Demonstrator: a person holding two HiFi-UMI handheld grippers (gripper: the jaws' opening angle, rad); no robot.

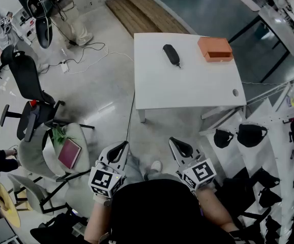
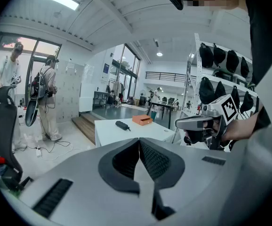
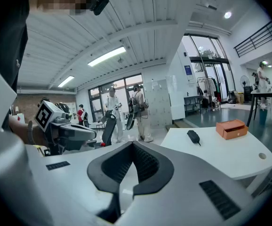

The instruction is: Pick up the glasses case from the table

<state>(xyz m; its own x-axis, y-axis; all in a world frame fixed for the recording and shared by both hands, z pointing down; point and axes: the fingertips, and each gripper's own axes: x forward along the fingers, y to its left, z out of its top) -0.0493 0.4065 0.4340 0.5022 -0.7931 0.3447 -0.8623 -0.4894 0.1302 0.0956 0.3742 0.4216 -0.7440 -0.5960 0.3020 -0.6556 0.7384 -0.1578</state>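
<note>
A dark oblong glasses case [image 1: 171, 54] lies on the white table [image 1: 187, 85], toward its far middle; it also shows as the glasses case [image 2: 122, 125] and the glasses case [image 3: 193, 136] in the two gripper views. My left gripper [image 1: 120, 147] and right gripper [image 1: 176, 143] are held close to my body, well short of the table's near edge. Both are shut with nothing between their jaws. In the left gripper view the left gripper [image 2: 139, 140] points toward the table, and the right gripper [image 3: 132, 145] does likewise in its own view.
An orange box [image 1: 215, 49] sits at the table's far right corner. Office chairs [image 1: 30, 95] and a small seat with a red book [image 1: 69, 153] stand to the left. Cables [image 1: 86, 52] lie on the floor. Shelving with black helmets [image 1: 251, 134] stands to the right. People stand at far left.
</note>
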